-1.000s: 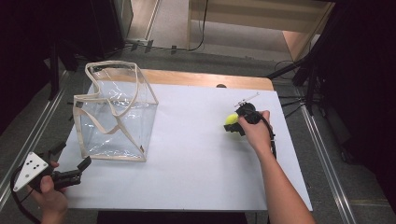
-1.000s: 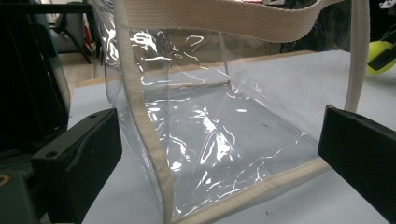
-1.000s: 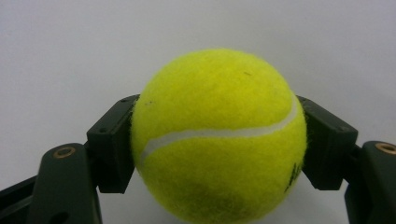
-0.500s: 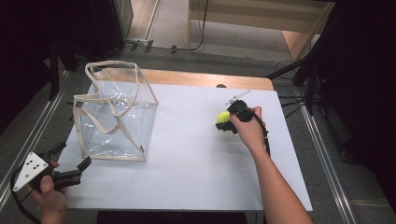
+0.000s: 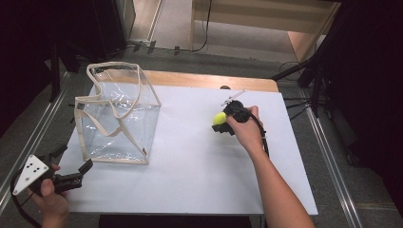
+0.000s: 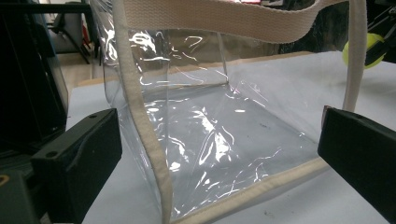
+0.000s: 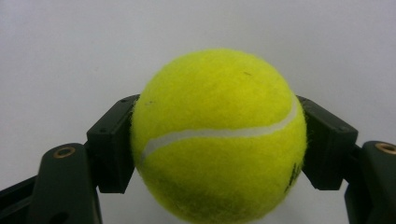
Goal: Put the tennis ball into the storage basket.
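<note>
- We're looking down at a white surface [image 5: 190,175] with a clear plastic tote bag [image 5: 116,116] standing upright on its left side, cream webbing running along the edges and handles.
- The right tongs [image 5: 219,122] are clamping a yellow-green tennis ball [image 5: 219,118], right of the middle of the surface and well apart from the bag.
- In the right gripper view the tennis ball [image 7: 218,137] is sitting squarely between the two black jaws, both pressing against its sides, with the white seam curving across the front and the pale surface behind it.
- The person's right hand [image 5: 244,130] is wrapping around that gripper, forearm coming in from the near edge.
- The left tongs [image 5: 71,166] are hanging at the near left corner, just off the bag's near left bottom corner, jaws spread wide and gripping nothing.
- The left hand [image 5: 50,202] is holding them, with the grey three-cornered plate [image 5: 29,173] on top.
- In the left gripper view the bag [image 6: 205,126] is sitting between the two spread jaws, its near corner seam facing us, and we're catching the ball [image 6: 369,46] at the far right behind a handle strap.
</note>
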A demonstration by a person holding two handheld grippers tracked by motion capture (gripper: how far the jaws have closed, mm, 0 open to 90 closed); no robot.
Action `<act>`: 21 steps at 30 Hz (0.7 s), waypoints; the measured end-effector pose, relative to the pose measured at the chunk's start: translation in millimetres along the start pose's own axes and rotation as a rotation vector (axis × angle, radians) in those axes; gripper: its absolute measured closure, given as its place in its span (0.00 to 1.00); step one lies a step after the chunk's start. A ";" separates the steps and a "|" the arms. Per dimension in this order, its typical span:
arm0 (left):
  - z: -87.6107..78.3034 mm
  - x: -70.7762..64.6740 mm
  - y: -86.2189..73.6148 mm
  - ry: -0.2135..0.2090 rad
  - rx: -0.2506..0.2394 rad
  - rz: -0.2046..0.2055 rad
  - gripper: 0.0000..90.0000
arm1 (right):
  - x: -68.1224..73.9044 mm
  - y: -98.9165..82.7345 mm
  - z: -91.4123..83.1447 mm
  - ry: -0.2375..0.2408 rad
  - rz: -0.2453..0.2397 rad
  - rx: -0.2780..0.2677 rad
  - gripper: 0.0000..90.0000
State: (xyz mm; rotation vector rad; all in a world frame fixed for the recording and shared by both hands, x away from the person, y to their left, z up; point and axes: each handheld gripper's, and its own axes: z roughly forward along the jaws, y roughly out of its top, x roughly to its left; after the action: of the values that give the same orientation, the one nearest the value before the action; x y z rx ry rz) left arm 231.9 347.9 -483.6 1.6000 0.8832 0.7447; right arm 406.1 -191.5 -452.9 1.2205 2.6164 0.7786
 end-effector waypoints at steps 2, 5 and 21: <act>0.0 0.1 0.0 0.000 0.001 0.001 0.00 | 2.1 2.2 1.2 0.001 -0.004 0.002 0.26; -0.1 0.2 0.1 0.000 0.002 0.001 0.00 | 5.1 5.9 2.9 0.010 -0.022 0.001 0.26; -0.2 0.2 0.1 0.002 -0.001 -0.003 0.00 | 26.2 25.8 13.2 0.041 -0.070 -0.010 0.26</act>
State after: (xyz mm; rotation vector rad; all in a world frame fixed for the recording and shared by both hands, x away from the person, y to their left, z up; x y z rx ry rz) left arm 231.9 348.2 -483.4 1.5969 0.8868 0.7450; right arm 410.7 -153.0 -448.8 1.1158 2.6683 0.8109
